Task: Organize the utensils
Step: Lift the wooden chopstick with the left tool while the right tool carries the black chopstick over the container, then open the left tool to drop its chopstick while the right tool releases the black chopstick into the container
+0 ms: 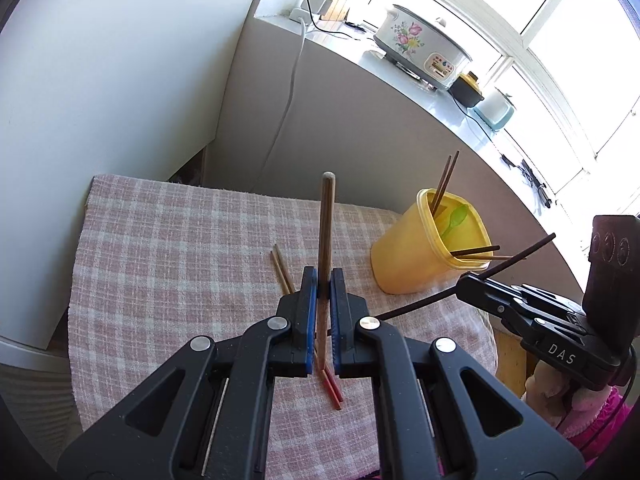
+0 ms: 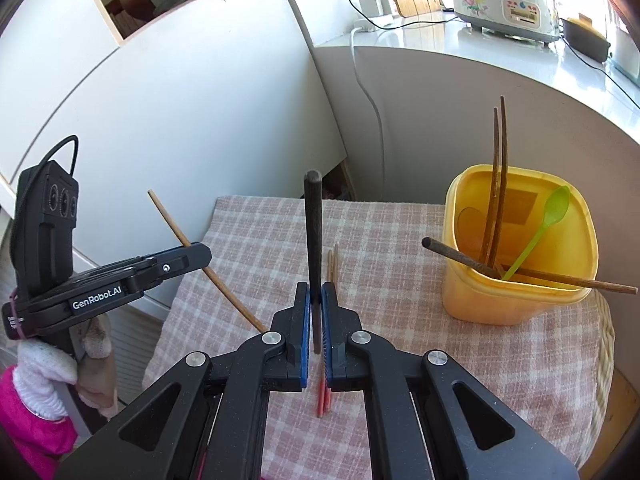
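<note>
- Chopsticks are the job in hand: the left gripper [image 1: 323, 280] is clamped on a light brown wooden chopstick [image 1: 327, 216] that stands nearly upright between its blue pads, and the right gripper [image 2: 316, 294] is clamped on a dark brown chopstick [image 2: 312, 216] in the same way.
- Both sticks are lifted clear of the pink-and-white checked cloth [image 1: 180, 248].
- Partly done, by the look of it: the yellow plastic tub [image 2: 516, 280] on the cloth already holds several brown chopsticks and a green plastic spoon [image 2: 540, 228].
- Left to do: the two held sticks, plus a pair of red-tipped chopsticks [image 2: 326, 396] lying on the cloth under the grippers.
- Room is fair above the cloth, but the tub sits near the cloth's right edge, and two sticks poke out sideways over its rim.
- The two grippers are near each other, so the long sticks could cross on the way to the tub.
</note>
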The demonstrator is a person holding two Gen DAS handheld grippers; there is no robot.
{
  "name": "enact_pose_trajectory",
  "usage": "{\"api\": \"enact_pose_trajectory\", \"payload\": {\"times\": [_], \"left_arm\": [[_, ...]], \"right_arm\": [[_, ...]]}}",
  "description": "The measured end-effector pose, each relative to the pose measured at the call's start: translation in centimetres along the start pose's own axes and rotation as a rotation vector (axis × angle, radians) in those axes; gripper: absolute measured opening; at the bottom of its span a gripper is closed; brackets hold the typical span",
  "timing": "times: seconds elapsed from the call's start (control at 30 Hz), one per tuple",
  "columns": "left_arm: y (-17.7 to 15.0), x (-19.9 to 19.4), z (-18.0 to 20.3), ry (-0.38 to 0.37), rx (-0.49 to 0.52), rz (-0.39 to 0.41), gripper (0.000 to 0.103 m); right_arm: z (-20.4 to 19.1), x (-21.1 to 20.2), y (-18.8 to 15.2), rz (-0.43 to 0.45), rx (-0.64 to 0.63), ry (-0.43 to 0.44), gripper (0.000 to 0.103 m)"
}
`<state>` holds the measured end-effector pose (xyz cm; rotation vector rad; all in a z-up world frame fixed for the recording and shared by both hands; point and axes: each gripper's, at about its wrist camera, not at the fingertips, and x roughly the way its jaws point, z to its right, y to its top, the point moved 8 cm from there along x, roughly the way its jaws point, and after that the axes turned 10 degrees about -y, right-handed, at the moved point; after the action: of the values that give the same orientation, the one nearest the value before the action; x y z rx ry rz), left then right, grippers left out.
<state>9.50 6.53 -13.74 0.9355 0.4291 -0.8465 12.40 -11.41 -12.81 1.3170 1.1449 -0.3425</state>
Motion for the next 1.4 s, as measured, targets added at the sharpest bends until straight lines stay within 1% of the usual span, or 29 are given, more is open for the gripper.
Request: {"api": "enact_pose_trajectory", "payload": {"times": [0.2, 0.47, 0.73, 0.87, 1.1, 1.27, 1.4], "left_arm": [[1.6, -0.7, 2.2, -0.035, 0.033, 0.032, 0.004], [3.7, -1.4, 5.1, -0.090, 0.067, 0.074, 0.004], [5.4, -0.5, 7.8, -0.131, 0.104, 0.081, 0.004], [6.5, -0.3, 9.4, -0.147, 0.137, 0.093, 0.004], [8.9, -0.1, 11.7, -0.163, 0.190, 0.124, 0.004], [10.1, 0.8, 12.8, -0.170, 0.215, 0.126, 0.004], [10.5, 2.0, 13.3, -0.174, 0.215, 0.117, 0.004]], "right_arm": [[1.0, -2.5, 1.2, 0.071, 0.021, -0.017, 0.004], [2.6, -5.9, 2.7, 0.144, 0.123, -0.001, 0.004], [6.2, -9.6, 3.2, 0.211, 0.233, -0.034, 0.004], [8.3, -11.1, 3.5, 0.248, 0.266, -0.082, 0.004], [12.0, -12.5, 4.7, 0.300, 0.337, -0.147, 0.004], [13.2, -12.7, 5.8, 0.326, 0.341, -0.181, 0.004], [13.7, -12.4, 6.2, 0.336, 0.329, -0.218, 0.004]]}}
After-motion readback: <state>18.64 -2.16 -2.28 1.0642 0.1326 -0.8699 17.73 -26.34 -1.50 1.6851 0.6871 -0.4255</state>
